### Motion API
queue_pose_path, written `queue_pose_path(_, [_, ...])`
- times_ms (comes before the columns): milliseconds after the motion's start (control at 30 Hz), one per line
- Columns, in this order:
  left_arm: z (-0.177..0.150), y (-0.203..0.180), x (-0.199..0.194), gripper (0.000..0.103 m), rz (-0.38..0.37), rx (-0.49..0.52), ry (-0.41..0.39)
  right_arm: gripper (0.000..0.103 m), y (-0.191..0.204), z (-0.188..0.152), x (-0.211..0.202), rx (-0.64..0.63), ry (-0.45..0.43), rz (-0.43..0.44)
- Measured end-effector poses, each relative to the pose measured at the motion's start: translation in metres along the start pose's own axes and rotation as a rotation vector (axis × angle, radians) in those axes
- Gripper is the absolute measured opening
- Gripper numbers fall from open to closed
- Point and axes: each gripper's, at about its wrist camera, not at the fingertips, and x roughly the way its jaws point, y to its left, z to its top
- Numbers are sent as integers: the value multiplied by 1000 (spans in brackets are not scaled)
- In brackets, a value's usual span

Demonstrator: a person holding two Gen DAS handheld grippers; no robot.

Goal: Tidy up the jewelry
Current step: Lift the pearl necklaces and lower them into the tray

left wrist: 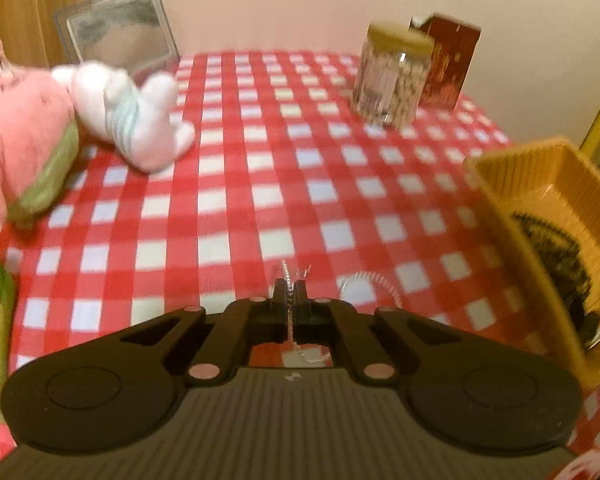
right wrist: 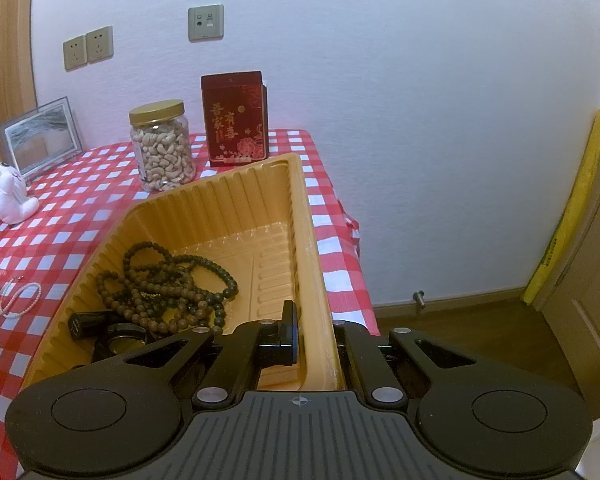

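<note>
The left gripper [left wrist: 288,292] was clenched on a thin pale bead chain [left wrist: 287,276] just above the checked cloth, and the yellow tray [left wrist: 540,216] lay off to its right, its near wall pinched by the right gripper [right wrist: 316,336].

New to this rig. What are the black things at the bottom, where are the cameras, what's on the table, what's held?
The black shapes are two hand-held two-finger grippers, each carrying a forward-looking fisheye camera. The left view shows the left gripper shut on a thin silvery beaded chain above the red-and-white checked tablecloth. The right view shows the right gripper clamping the wall of a ribbed yellow plastic tray that holds dark wooden bead strands. Also on the table: a gold-lidded jar of cashews, a red box, a white plush toy and a pale bead bracelet.
</note>
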Motion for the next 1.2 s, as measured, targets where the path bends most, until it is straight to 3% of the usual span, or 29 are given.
queue_pose_path(733, [75, -45, -99, 1, -165, 85, -254, 3, 1, 4, 0, -14, -21, 12])
queue_pose_path(1200, [104, -107, -117, 1, -403, 181, -331, 4, 2, 9, 0, -19, -36, 18])
